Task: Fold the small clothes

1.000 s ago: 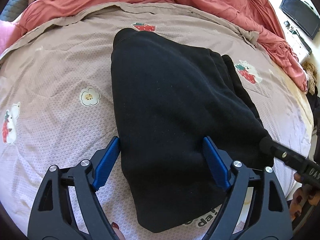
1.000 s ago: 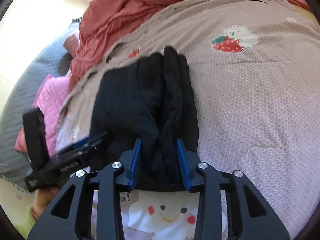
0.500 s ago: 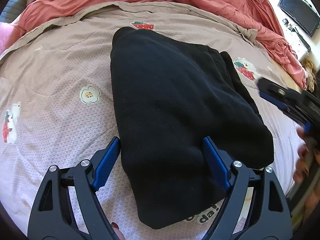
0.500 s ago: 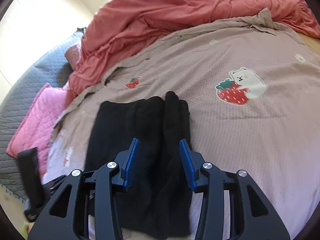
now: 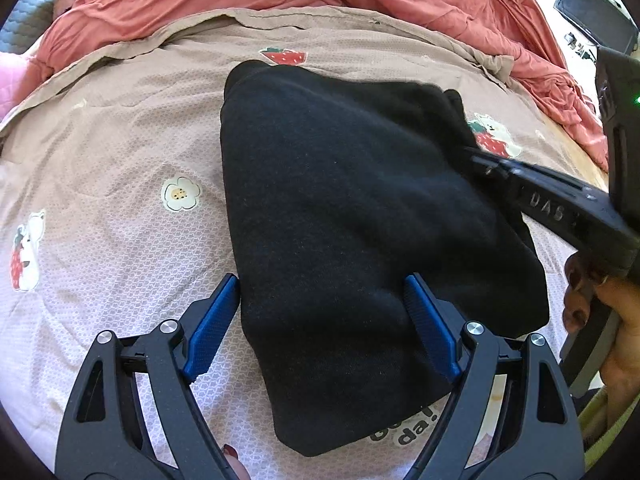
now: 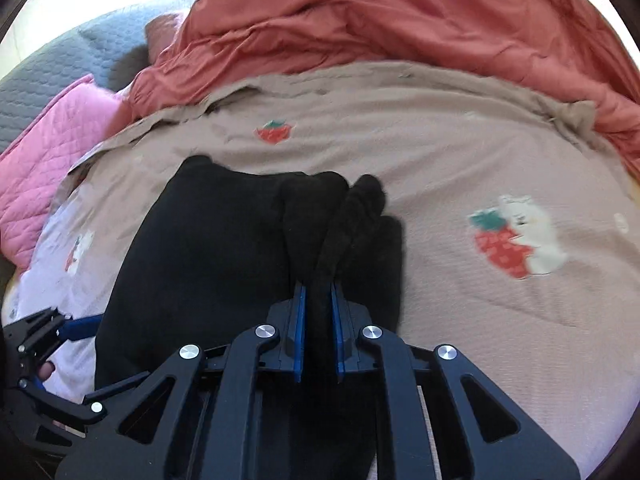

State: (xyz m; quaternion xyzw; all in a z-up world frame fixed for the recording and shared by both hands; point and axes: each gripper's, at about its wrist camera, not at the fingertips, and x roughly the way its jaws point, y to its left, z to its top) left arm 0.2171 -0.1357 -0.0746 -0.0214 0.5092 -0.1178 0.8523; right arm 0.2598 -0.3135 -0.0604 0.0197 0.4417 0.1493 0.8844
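In the left wrist view, the black clothes (image 5: 352, 216) lie folded on the tan blanket (image 5: 120, 184) with strawberry pictures. The left gripper (image 5: 320, 312) is wide open, with the near end of the clothes between its blue fingers (image 5: 212, 320). It tilts steeply down and grips nothing. The right gripper (image 5: 480, 160) reaches in from the right, held by a hand (image 5: 600, 312).

In the right wrist view, the right gripper (image 6: 318, 320) has just been closing. Now it is pinched on a thick ridge of the black clothes (image 6: 224, 264) at their right edge. It also points down.

The clothes look soft, floppy and light. They will likely sag, so the thick folded edge looks like the best place to grab.
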